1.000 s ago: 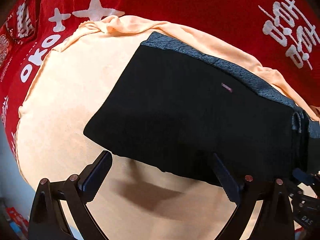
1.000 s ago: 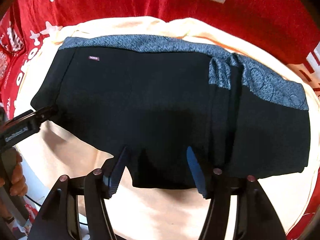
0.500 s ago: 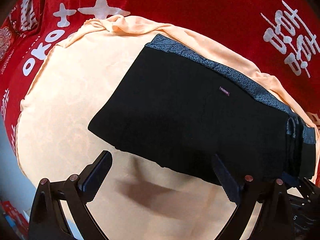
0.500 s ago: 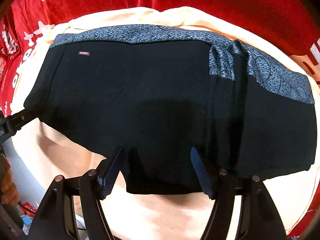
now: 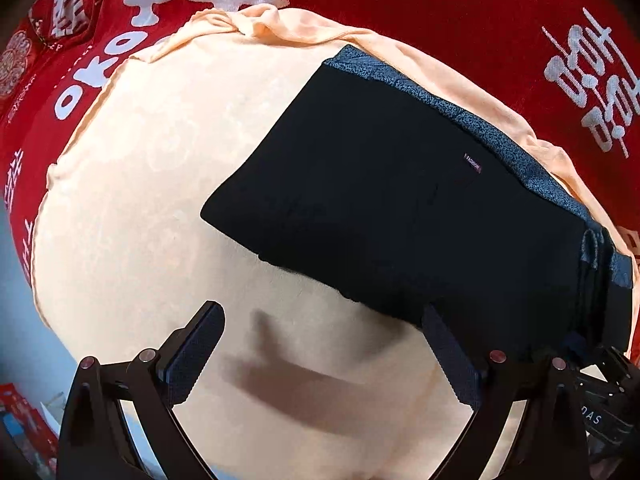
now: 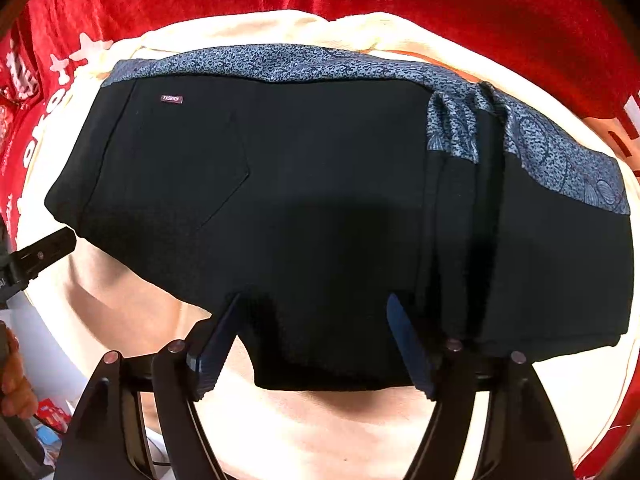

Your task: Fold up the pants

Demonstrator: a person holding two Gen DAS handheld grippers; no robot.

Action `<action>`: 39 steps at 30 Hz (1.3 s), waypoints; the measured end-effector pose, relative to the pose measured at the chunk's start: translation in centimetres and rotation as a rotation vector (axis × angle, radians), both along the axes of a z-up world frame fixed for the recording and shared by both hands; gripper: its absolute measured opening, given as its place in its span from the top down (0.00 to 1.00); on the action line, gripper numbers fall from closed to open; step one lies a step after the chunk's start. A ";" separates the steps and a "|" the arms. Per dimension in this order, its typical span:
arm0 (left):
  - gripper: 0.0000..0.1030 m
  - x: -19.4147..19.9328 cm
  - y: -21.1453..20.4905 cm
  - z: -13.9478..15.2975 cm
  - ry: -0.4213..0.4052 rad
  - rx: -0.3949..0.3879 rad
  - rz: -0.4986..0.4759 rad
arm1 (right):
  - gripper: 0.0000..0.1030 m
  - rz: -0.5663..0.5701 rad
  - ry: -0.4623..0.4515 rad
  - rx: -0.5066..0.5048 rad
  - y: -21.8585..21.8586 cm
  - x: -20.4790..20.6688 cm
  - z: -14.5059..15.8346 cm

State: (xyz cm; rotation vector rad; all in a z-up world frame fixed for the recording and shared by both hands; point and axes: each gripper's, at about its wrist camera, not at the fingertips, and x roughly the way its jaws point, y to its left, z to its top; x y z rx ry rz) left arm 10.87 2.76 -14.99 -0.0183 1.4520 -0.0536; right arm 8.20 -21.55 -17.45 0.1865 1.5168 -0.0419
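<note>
The black pants [image 5: 400, 208] with a blue patterned waistband lie folded into a compact bundle on a peach cloth [image 5: 132, 216]. They also show in the right wrist view [image 6: 320, 208], with a small label at upper left. My left gripper [image 5: 320, 344] is open and empty, hovering over the peach cloth just before the pants' near edge. My right gripper [image 6: 312, 340] is open and empty, its fingers above the near edge of the pants. The left gripper's finger [image 6: 44, 252] shows at the left edge of the right wrist view.
A red cloth with white lettering [image 5: 440, 12] covers the surface beyond and around the peach cloth [image 6: 360, 432]. The table's left edge drops off to the floor with small items [image 5: 24, 412]. A hand [image 6: 12, 384] shows at lower left.
Both grippers have drawn slightly nearer the pants and stayed open. The left view has shifted so the pants sit further right. The pants have not moved.
</note>
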 end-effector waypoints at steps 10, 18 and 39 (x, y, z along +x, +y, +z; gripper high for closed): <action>0.03 -0.4 0.3 -0.4 0.011 -0.031 0.014 | 0.25 0.035 0.008 -0.023 1.2 -0.1 -0.1; 0.03 0.0 0.4 -0.4 0.014 -0.051 0.016 | 0.24 0.030 0.012 -0.028 1.7 -0.3 -0.6; 0.03 0.2 2.5 -0.8 0.036 -0.129 0.106 | 0.22 0.030 0.011 -0.023 1.3 -0.4 -0.9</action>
